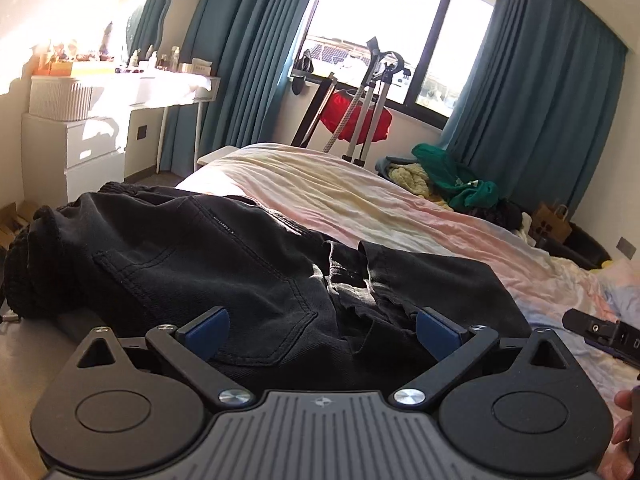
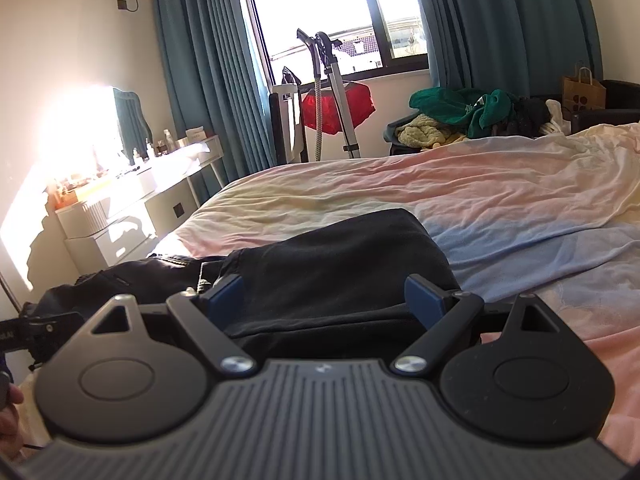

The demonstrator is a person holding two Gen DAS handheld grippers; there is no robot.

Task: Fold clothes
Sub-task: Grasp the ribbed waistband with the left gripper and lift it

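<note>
Black trousers (image 1: 192, 264) lie crumpled across the near side of the bed, with a back pocket and frayed hems facing up. My left gripper (image 1: 322, 326) hovers low over the pocket and hems, open, its blue pads (image 1: 208, 328) wide apart and pressing on nothing. In the right wrist view a folded black trouser leg (image 2: 340, 264) lies flat on the sheet. My right gripper (image 2: 325, 298) stands open just above its near edge, the cloth showing between the pads (image 2: 424, 300) without being pinched. Part of the right gripper's body (image 1: 600, 334) shows at the left view's right edge.
The bed's pastel sheet (image 2: 480, 200) stretches away behind the trousers. A pile of green and yellow clothes (image 2: 460, 114) sits beyond the far side. A garment steamer stand (image 2: 336, 92) with a red garment stands by the window. A white dresser (image 1: 96, 136) is at left.
</note>
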